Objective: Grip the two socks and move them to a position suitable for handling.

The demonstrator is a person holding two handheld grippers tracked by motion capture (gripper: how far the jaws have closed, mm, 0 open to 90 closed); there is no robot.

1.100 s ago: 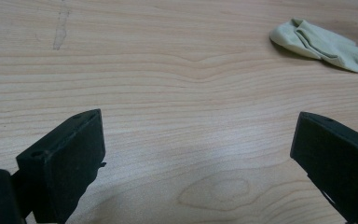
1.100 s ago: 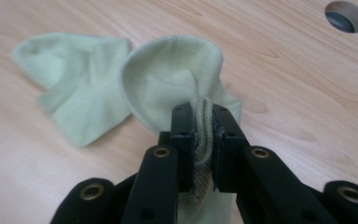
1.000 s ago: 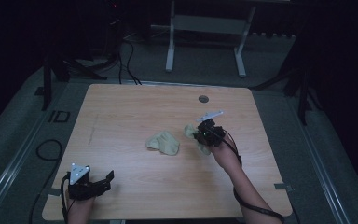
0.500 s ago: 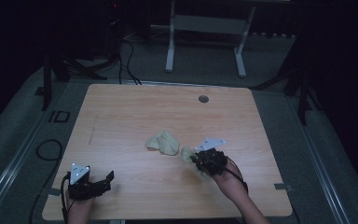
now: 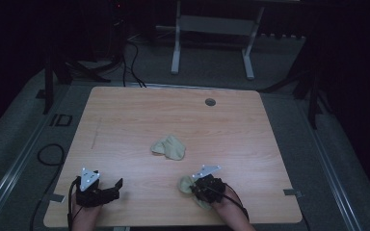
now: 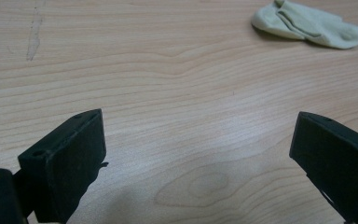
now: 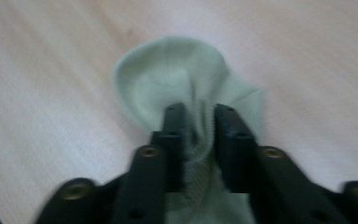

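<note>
My right tool (image 7: pixel 195 122), its jaws just easing apart, has a pale green sock (image 7: pixel 168 79) between them on the worktop (image 5: pixel 125 120), near the other sock (image 5: pixel 169 147); my left tool (image 6: pixel 196 154) gapes empty.

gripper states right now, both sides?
Left gripper: open, empty, jaws wide over bare table.
Right gripper: jaws just been opening, sock bunched between them; whether the pads press on it cannot be told.
</note>
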